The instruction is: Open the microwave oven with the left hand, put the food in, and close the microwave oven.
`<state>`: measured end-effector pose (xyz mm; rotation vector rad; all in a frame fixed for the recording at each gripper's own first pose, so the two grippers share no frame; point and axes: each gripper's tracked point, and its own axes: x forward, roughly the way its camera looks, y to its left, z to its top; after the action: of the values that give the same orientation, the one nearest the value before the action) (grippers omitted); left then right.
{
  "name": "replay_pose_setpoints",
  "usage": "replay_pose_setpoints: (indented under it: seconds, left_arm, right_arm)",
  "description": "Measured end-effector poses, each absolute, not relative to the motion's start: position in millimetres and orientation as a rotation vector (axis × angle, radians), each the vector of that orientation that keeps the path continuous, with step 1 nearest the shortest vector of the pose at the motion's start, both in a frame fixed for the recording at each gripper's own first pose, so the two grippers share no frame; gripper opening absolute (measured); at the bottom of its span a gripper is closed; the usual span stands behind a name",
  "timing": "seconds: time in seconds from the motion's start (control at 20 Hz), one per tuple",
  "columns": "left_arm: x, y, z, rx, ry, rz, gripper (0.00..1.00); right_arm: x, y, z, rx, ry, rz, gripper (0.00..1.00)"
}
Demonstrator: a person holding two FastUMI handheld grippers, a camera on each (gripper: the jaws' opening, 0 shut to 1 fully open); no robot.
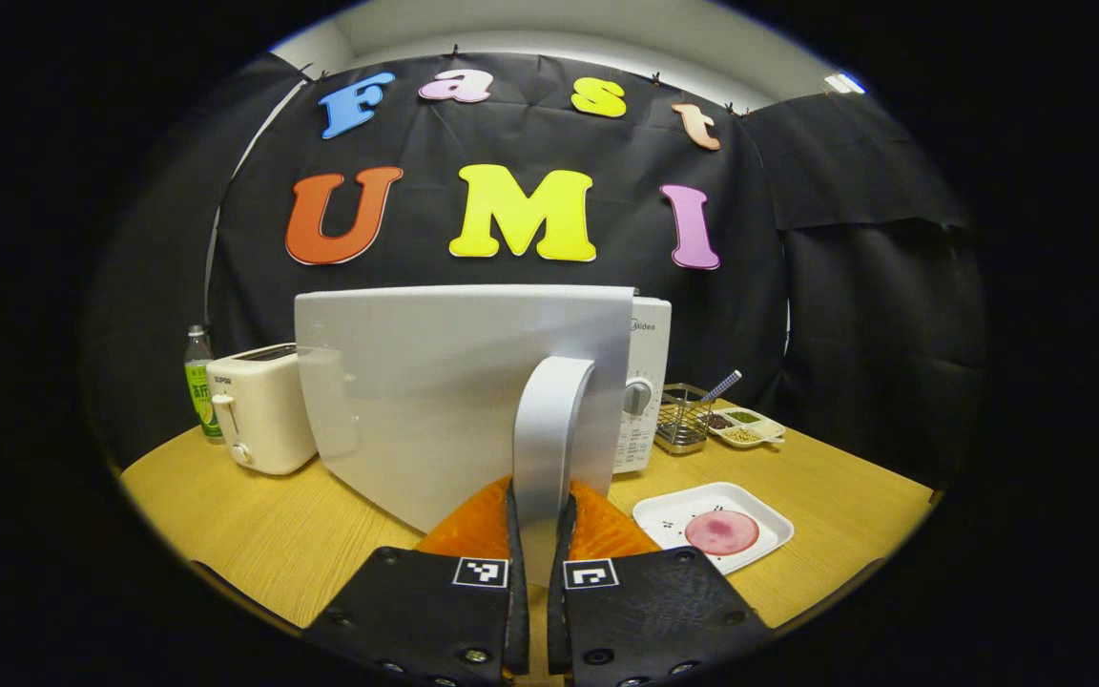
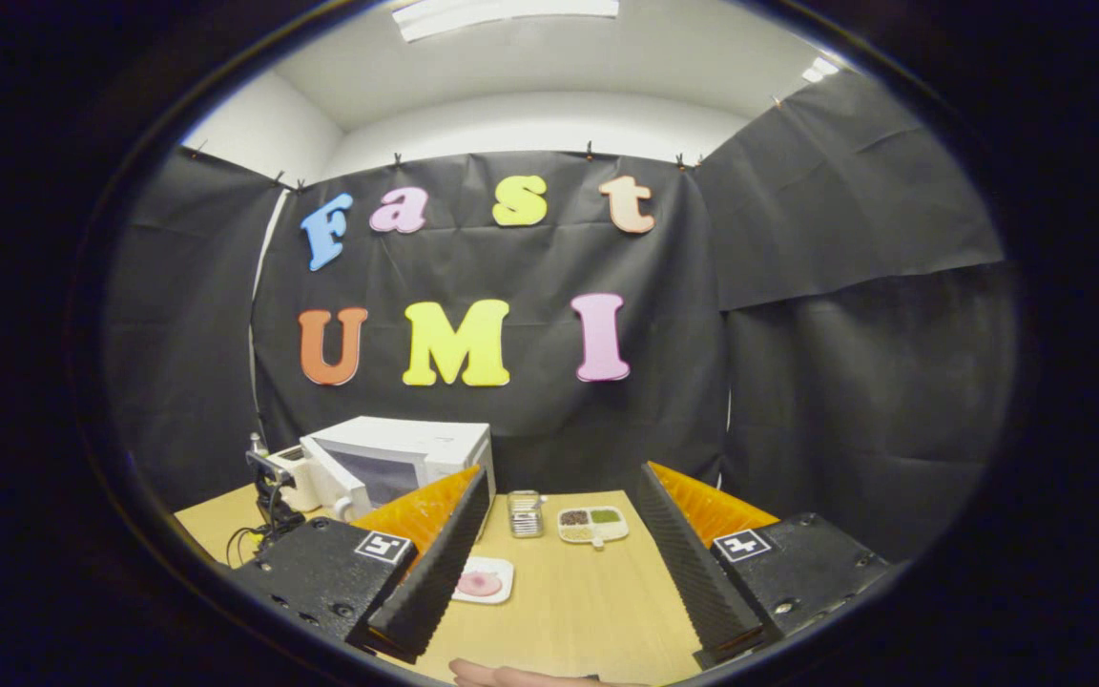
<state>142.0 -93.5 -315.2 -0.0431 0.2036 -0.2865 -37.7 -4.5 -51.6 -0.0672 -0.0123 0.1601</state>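
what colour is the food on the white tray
Pink, a round slice on the white tray; clearest in the left gripper view.

A wooden bench (image 1: 826,477) is carrying the microwave (image 1: 643,382) at twelve o'clock — toaster (image 1: 259,420) and bottle (image 1: 198,382) sitting at nine, wire basket (image 1: 683,420), divided dish (image 1: 747,426) and food tray (image 1: 714,525) at three.

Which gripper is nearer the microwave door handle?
Left. The left gripper is closed on the microwave door handle; the right gripper hangs open, well back from the microwave, above the table.
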Motion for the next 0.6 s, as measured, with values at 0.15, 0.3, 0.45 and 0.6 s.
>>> replay_pose_setpoints:
  seconds: [0.15, 0.3, 0.45, 0.6]
  left_arm:
    - [120.5, -61.3, -314.9, -0.027, 0.208, -0.266, 0.07]
    - [96.0, -16.5, -316.9, -0.019, 0.223, -0.226, 0.07]
    - [70.9, 38.5, -323.5, 0.0, 0.277, -0.145, 0.17]
    - [34.3, 83.1, -306.1, 0.021, 0.248, -0.075, 0.79]
  right_arm:
    - [-46.4, 9.9, -50.2, -0.076, -0.02, 0.18, 0.91]
    - [-53.7, 25.0, -54.6, -0.071, -0.006, 0.215, 1.0]
    - [-50.0, 40.0, -65.1, -0.059, 0.039, 0.252, 1.0]
    - [-35.9, 47.7, -70.9, -0.087, 0.063, 0.251, 0.91]
